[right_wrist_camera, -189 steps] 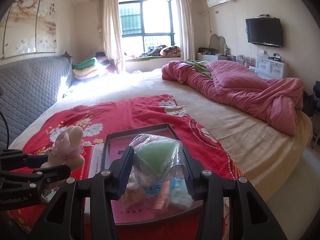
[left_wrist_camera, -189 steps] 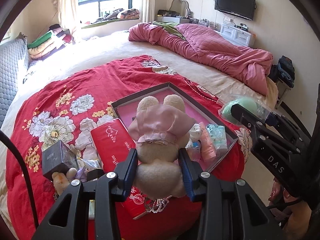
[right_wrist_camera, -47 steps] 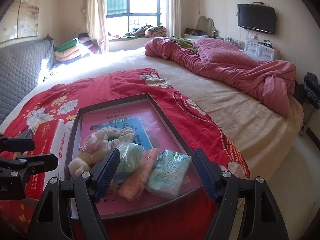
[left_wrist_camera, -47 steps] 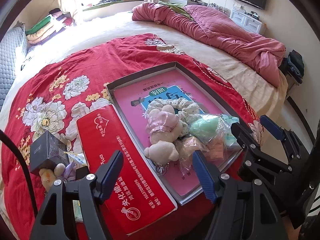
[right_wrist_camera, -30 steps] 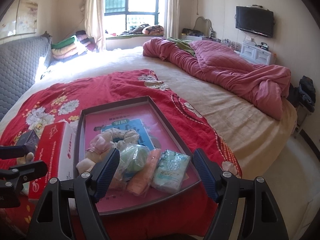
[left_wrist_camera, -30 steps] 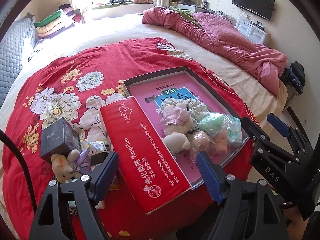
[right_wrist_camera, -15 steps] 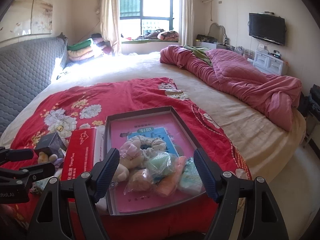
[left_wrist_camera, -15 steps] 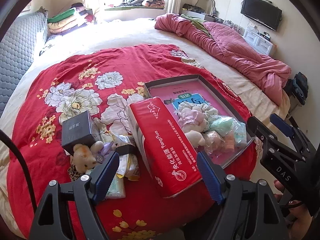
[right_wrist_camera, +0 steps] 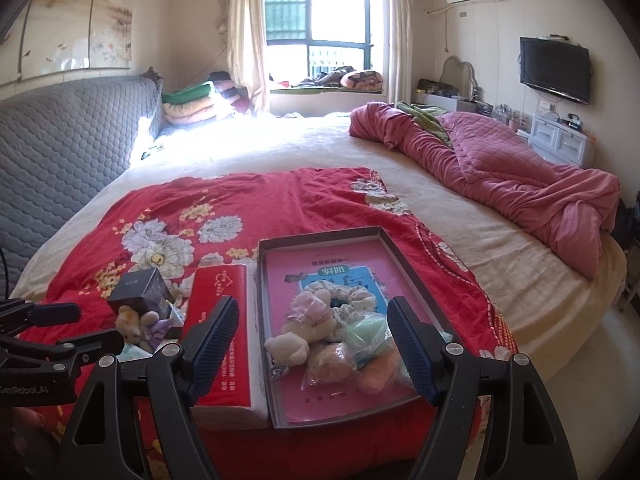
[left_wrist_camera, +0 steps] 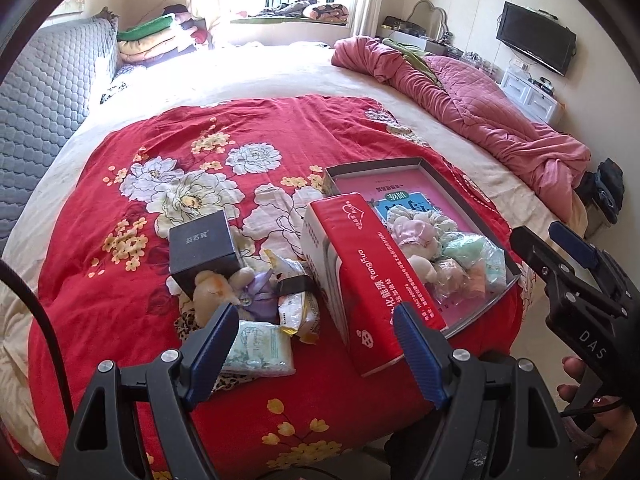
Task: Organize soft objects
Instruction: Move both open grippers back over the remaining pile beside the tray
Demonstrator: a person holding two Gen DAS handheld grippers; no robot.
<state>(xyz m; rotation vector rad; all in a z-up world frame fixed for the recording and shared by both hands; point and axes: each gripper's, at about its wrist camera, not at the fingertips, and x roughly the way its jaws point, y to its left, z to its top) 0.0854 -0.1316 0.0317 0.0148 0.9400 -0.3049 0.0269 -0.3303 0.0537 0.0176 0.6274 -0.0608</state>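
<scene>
Shallow grey-rimmed tray on the red floral bedspread, pink-lined w/ a blue-and-pink book cover flat on its floor. In its near half, piled together: a plush toy in a pink dress lying on its side, a frilly scrunchie at its 1 o'clock, a green sponge in clear wrap at 3, peach bagged softies at 5. Long red tissue pack hugs the tray's 9 o'clock side. Further out at 9: dark box, small bear w/ purple bow, snack packets, pale wipes pack.

Left gripper jaws wide apart, nothing between them; it hangs over the loose pile. Right gripper also spread, empty, above the tray's near end.

Vs six secs back: the plush was clamped in the left jaws and the green sponge in the right; both now lie in the tray, and both grippers have pulled back.
</scene>
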